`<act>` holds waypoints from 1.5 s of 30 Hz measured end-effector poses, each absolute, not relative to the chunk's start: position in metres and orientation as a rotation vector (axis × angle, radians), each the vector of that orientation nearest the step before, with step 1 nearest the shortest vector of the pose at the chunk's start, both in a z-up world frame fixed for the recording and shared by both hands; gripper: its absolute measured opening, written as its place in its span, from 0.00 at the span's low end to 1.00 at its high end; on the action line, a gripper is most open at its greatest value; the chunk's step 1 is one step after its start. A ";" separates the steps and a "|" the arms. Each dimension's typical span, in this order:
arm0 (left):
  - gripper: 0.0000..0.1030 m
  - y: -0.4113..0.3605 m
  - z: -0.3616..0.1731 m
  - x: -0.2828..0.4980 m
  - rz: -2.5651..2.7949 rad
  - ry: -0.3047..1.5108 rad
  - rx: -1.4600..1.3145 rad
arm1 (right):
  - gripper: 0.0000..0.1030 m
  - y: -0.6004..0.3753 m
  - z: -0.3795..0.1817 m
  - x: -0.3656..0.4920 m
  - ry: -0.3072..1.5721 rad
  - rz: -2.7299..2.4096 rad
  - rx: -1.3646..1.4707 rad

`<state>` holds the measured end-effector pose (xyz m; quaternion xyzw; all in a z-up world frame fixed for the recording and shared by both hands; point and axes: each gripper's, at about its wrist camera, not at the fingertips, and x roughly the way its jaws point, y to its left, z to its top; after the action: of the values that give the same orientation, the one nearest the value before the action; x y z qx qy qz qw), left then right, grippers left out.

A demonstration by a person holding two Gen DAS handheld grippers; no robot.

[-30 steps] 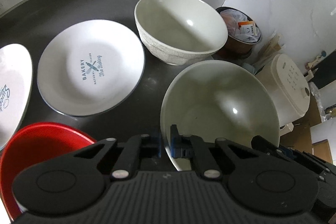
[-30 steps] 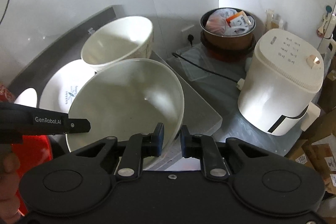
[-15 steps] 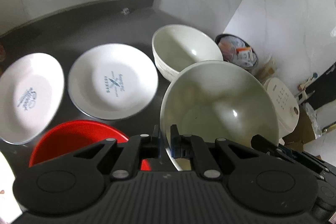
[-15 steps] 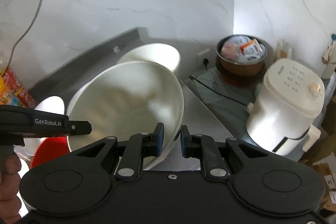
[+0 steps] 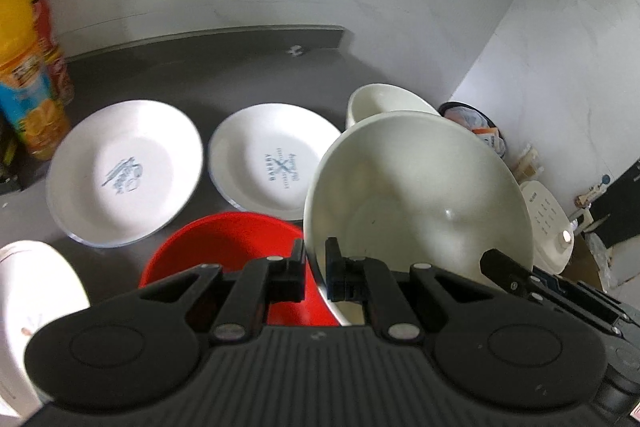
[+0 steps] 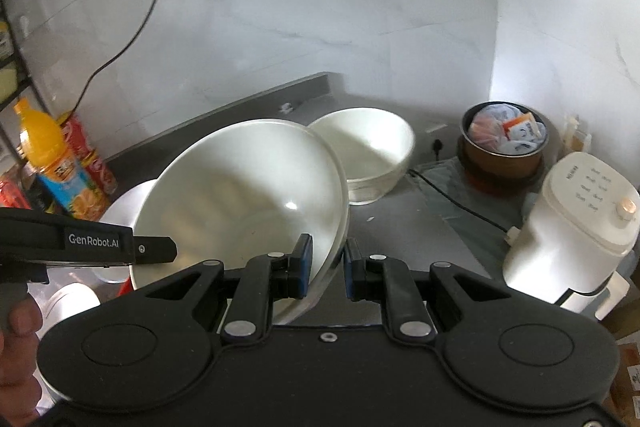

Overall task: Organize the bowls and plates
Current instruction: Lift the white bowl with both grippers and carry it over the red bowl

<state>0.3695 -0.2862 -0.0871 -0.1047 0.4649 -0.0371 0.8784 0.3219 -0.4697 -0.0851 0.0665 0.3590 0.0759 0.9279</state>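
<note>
A large white bowl hangs tilted above the dark counter, held from both sides. My left gripper is shut on its left rim, just above a red bowl. My right gripper is shut on the right rim of the same large white bowl, one finger inside and one outside. A second white bowl stands on the counter behind it. Two white printed plates lie side by side to the left. Part of another white dish shows at the lower left.
A juice bottle and cans stand at the far left by the wall. A brown pot full of packets, a white appliance and a black cable sit lower on the right. A hand grips the left tool.
Both grippers have risen and drawn back with the large bowl. The counter looks farther away, and the second plate, the red bowl and the bottle have come into view.
</note>
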 end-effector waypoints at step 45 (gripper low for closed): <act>0.09 -0.206 -0.144 0.334 0.086 1.120 -0.344 | 0.14 -0.395 -0.120 0.326 0.898 0.305 0.084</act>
<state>0.3337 -0.2055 -0.1442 -0.1624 0.5284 0.0403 0.8323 0.3257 -0.3954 -0.1197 0.0403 0.4323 0.1469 0.8888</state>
